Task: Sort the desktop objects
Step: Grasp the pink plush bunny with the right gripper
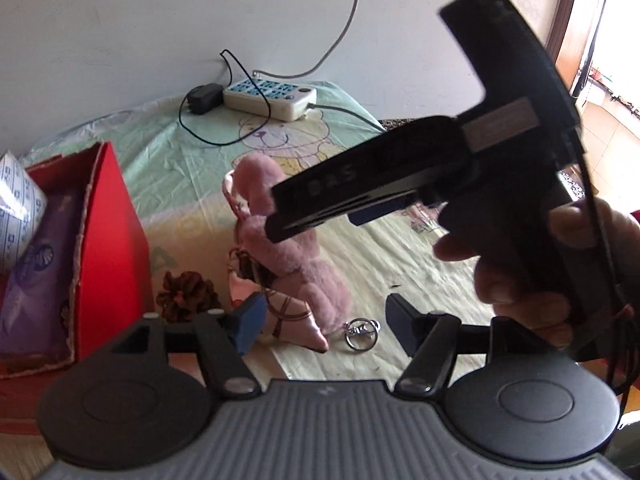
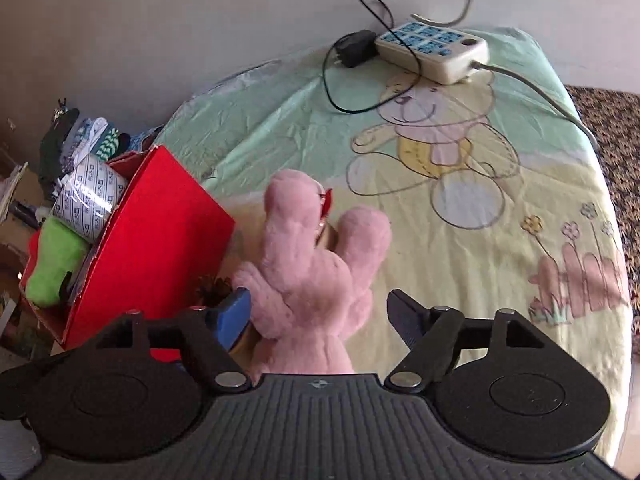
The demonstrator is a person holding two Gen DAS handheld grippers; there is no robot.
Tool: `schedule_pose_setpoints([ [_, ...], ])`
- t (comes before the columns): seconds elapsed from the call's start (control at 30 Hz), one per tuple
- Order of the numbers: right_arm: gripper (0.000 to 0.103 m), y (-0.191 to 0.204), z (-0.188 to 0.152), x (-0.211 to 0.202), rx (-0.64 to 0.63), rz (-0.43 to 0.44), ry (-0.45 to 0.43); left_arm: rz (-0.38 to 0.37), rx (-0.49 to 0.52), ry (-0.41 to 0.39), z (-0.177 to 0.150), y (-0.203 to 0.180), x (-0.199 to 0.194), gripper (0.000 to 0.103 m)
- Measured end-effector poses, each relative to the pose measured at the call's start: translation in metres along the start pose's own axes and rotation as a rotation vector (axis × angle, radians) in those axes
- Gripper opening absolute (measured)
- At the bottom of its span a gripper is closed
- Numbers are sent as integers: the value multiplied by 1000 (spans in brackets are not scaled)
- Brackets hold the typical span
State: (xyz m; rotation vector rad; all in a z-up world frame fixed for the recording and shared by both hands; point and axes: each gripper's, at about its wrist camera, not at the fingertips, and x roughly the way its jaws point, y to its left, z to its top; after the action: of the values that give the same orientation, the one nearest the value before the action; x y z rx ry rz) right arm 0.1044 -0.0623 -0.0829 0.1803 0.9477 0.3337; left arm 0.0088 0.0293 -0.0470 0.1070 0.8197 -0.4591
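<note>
A pink plush toy [image 1: 280, 248] with a metal key ring [image 1: 362, 332] lies on the table beside a red box [image 1: 116, 240]; it also shows in the right wrist view [image 2: 312, 268]. A pine cone [image 1: 186, 294] sits between the toy and the box. My left gripper [image 1: 324, 326] is open, its fingers around the toy's pointed end. My right gripper [image 2: 320, 314] is open above the toy, which fills the gap between its fingers. The right gripper's body, held in a hand, shows in the left wrist view [image 1: 460, 160].
The red box [image 2: 160, 240] holds a purple packet [image 1: 36, 280], a patterned roll [image 2: 86, 200] and a green plush [image 2: 56, 268]. A white power strip [image 2: 434, 50] with a black adapter [image 2: 354, 48] and cables lies at the table's far edge.
</note>
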Motion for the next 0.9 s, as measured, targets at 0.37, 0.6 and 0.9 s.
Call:
schedule_pose_setpoints([
  [0.37, 79, -28, 1, 11, 98, 40, 37, 32, 38, -15, 18, -8, 14, 69],
  [0.6, 55, -61, -9, -2, 198, 21, 46, -14, 35, 29, 15, -13, 38, 69],
  [0.9, 83, 6, 18, -4, -1, 51, -48, 25, 3, 75, 10, 0, 53, 69],
])
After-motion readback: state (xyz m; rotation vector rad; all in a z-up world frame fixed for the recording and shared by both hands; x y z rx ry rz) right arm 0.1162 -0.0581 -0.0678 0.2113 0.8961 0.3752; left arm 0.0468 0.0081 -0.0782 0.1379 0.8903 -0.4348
